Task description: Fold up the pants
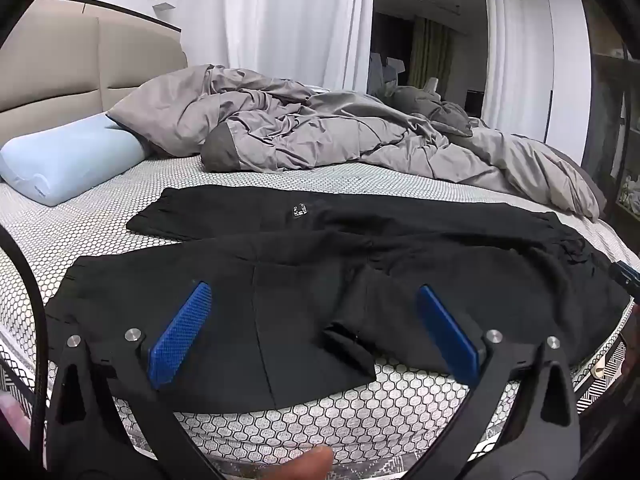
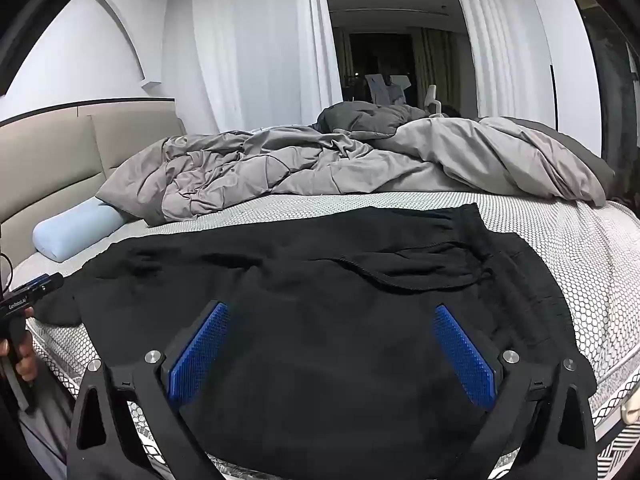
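— Where do the pants (image 1: 320,272) lie?
— Spread across the near edge of the mattress (image 1: 100,220), under my left claw (image 1: 314,312) and right claw (image 2: 332,334).
— And behind them?
— The duvet (image 1: 320,136), bunched along the far side; the pillow (image 1: 68,160) sits left, by the headboard (image 1: 80,72).

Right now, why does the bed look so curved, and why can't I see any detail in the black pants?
In both wrist views the fisheye lens bows the mattress and darkens the corners. In the left wrist view the pants read as a near-flat black mass; in the right wrist view only the waistband folds show faintly. The curtains look bright.
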A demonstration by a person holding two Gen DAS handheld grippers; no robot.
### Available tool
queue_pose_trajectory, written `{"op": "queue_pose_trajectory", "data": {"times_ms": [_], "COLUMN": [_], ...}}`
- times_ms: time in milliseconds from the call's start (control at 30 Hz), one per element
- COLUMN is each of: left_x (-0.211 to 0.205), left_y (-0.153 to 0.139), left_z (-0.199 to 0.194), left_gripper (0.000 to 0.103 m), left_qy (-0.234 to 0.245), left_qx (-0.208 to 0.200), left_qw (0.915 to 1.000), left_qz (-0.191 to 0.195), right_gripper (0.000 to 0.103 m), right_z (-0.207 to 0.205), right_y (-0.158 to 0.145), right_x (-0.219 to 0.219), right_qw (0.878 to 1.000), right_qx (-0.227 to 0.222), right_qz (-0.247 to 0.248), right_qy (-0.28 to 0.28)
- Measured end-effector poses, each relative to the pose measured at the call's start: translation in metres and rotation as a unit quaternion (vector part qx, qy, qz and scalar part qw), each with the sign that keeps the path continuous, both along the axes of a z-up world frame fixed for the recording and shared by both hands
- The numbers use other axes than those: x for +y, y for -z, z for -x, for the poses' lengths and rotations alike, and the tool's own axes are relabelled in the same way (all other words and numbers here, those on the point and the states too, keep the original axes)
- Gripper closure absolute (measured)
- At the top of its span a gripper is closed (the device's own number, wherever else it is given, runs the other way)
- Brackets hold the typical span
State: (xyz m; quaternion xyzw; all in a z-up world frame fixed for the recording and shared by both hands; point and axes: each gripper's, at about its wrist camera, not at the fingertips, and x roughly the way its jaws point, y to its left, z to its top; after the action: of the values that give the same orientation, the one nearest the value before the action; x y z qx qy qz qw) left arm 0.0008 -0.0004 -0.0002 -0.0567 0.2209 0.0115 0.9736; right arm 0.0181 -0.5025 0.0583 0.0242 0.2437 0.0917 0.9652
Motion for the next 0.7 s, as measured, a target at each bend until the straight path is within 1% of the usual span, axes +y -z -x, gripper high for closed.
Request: {"op": "queue_pose_trajectory", "data": {"times_ms": [167,200,400,700], "left_x": [-0.0023,-0.0023,-0.0017,-0.0024], "left_y": [-0.0003,-0.0047,-0.0017,-0.0027], "left_z": [-0.0048,-0.0019,0.0002,-0.0024], "left_gripper": [0.001,0.001,0.001,0.001], "left_qy": [0.001,0.002,0.003,0.004], "left_qx": [0.004,0.003,0.001,0.002], "left_qw": [1.0000,1.0000,1.0000,1.0000], "left_qz": [-0.007,-0.008,-0.003,0.000], "right_gripper": [0.000,0.000,0.000,0.000], "right_z": [0.0000,-0.0004,-0.0023,-0.0006], "right_y": [0.0002,0.0004,0.0023,0.0010], "right_x": [0.0005,0.0003,0.0063,0.0015], "right_qw": [1.000,1.000,1.000,1.000], "right_qx": [0.000,0.001,0.000,-0.004], "right_qz": [0.002,0.001,0.005,0.009], "right_qy": [0.001,0.001,-0.001,0.001]}}
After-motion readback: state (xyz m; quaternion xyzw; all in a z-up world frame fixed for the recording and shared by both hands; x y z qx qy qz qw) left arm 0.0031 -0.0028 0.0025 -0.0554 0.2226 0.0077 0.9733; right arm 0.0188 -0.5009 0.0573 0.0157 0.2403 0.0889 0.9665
